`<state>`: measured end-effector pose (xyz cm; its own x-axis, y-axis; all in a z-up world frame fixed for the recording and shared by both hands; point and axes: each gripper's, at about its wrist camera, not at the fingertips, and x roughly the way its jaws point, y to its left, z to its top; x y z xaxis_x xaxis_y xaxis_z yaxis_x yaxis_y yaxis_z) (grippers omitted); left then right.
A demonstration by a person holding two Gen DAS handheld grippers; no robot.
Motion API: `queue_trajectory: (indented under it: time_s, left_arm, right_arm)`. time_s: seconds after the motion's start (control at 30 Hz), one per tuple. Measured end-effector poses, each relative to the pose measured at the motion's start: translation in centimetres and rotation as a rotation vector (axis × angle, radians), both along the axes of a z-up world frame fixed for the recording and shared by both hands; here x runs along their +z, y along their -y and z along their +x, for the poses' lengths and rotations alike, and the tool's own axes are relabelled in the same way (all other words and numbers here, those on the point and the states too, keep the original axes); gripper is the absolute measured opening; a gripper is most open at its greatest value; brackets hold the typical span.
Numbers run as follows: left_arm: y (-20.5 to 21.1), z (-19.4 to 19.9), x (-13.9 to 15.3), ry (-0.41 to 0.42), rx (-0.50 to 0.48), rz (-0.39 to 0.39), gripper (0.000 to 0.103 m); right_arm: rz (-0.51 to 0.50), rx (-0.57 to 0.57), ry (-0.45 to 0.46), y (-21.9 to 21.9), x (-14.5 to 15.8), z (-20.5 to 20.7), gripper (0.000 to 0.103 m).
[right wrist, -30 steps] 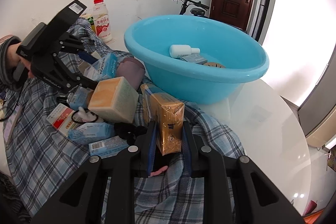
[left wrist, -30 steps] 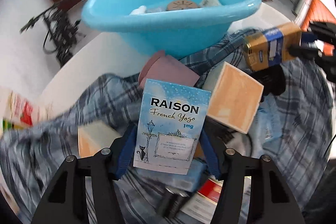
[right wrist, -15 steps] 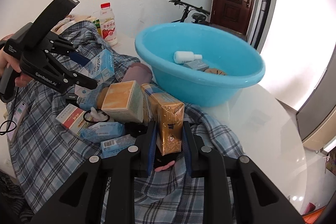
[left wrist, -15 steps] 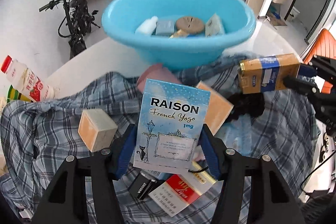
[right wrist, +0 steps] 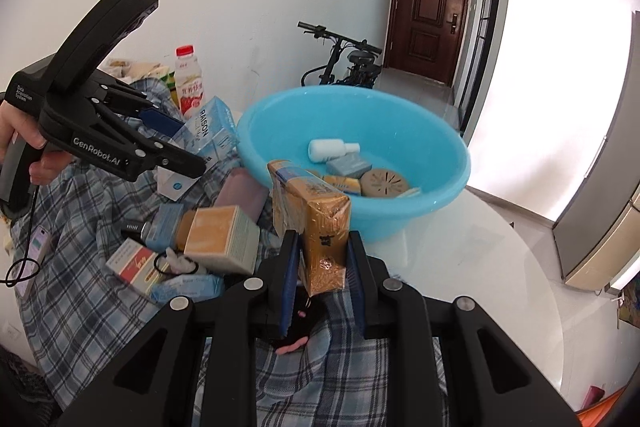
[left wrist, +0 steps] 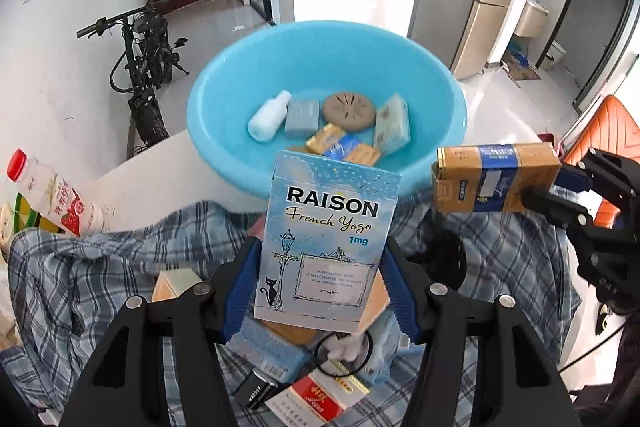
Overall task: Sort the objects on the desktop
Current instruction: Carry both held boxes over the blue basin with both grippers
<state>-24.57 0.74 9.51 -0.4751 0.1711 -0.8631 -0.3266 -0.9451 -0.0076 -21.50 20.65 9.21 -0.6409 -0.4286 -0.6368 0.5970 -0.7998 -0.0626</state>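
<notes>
White walls, a dark door and a parked bicycle (left wrist: pixel 144 75) framed the round bench (right wrist: pixel 480 267), most of it covered on the near side by a checked cloth (left wrist: pixel 92 275). Ahead of both tools sat the blue basin (left wrist: pixel 440 99), already holding a small white bottle (left wrist: pixel 269 115), a round brown disc (left wrist: pixel 349 109) and several packets.

Between tools and basin lay the unsorted pile on the cloth, an orange-faced carton (right wrist: pixel 224 239) biggest among them.

Clamped on a pale blue cigarette pack (left wrist: pixel 328 243), the left hand-held gripper (left wrist: pixel 320 283) held it upright, long axis pointing forward and up toward the basin, whose near rim stood just beyond the pack's top edge. Closed likewise on a gold pack (right wrist: pixel 316 227), the right hand-held gripper (right wrist: pixel 322 267) held it end-on, long axis running toward the basin straight ahead and slightly to its right.

Judging by both views, each pack hung short of the rim and above the cloth. Neither seemed clearly nearer; each would need a forward carry over the rim before letting go.
</notes>
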Motion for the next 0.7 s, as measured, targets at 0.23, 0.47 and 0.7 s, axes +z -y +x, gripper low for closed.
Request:
queue_trajectory:
  time_s: [0.23, 0.47, 0.7]
  left_arm:
    - [-0.6, -2.5, 2.0, -0.055, 0.040, 0.052, 0.062]
    - [-0.4, -6.1, 3.2, -0.072, 0.086, 0.095, 0.062]
    - [0.6, -11.2, 2.9, -0.048, 0.151, 0.161, 0.062]
  right_arm:
    - [-0.051, -0.022, 0.006, 0.6, 2.2, -2.4, 0.022]
    - [-0.110, -0.078, 0.047, 0.5, 3.7, -6.7, 0.022]
    - [-0.041, -0.155, 0.024, 1.2, 3.8, -11.6, 0.022]
